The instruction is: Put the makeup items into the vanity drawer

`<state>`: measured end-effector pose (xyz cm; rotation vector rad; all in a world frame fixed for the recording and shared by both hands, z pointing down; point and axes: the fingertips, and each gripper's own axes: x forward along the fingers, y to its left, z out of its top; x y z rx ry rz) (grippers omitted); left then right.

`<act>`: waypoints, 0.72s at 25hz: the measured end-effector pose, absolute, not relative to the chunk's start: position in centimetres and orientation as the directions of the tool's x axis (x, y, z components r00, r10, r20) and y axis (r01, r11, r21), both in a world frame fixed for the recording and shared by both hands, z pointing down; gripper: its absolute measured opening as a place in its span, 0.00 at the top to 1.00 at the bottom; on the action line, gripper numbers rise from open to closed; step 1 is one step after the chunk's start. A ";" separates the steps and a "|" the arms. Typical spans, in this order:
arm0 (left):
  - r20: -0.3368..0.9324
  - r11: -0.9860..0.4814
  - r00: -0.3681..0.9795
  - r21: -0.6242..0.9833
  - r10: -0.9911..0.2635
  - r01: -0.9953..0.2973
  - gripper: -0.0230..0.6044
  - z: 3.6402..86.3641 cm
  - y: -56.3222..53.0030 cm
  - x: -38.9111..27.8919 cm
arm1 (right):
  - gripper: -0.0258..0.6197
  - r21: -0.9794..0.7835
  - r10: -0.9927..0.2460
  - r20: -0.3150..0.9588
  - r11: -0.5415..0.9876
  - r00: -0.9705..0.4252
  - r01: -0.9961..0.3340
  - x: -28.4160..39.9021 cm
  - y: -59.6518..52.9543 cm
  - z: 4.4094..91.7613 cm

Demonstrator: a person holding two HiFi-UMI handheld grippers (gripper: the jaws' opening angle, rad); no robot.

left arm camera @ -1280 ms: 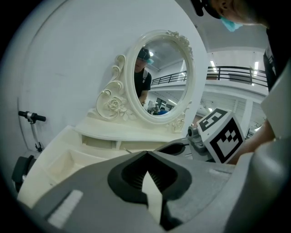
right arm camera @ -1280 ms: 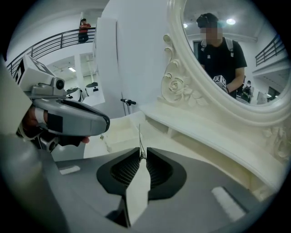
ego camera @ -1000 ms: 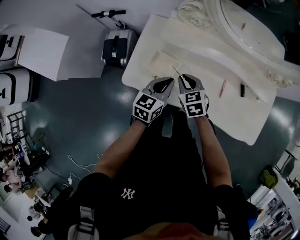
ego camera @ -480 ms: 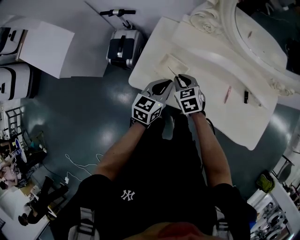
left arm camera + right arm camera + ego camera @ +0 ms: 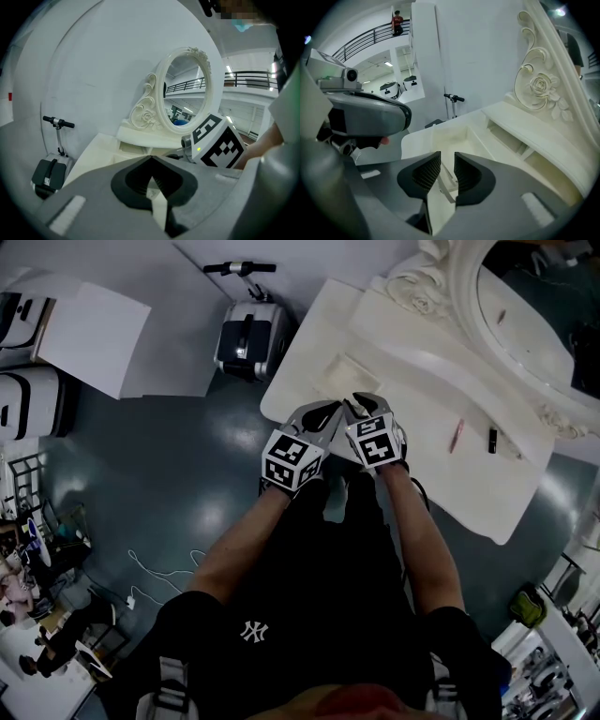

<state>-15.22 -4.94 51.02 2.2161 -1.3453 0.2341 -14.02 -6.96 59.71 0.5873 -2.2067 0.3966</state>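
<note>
The right gripper pinches a slim makeup stick and points it at the open drawer, ready to deposit it. The left gripper, pressed together and empty, waits alongside at the worktop edge.

Thin pale stick is nipped between my right tongs, slanting, over the front of the bench. The vanity drawer, shallow and cream, lies open just beyond. Well off to the right, a slim pink stick and a short black tube lie near each other, not touching.
</note>
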 end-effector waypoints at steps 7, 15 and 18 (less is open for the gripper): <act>0.405 -0.372 0.498 0.352 -0.767 -0.859 0.96 51.0 -5.2 -14.8 | 0.81 -0.079 -0.300 0.762 0.837 -0.574 -0.542 -13.6 -6.9 59.0; 0.396 -0.417 0.535 0.349 -0.746 -0.839 0.96 50.4 -5.5 -12.4 | 0.91 -0.045 -0.395 0.720 0.794 -0.571 -0.607 -10.7 -7.2 56.7; 0.392 -0.439 0.554 0.347 -0.735 -0.829 0.96 50.1 -5.6 -10.9 | 0.92 -0.043 -0.422 0.709 0.774 -0.565 -0.632 -9.2 -7.1 56.2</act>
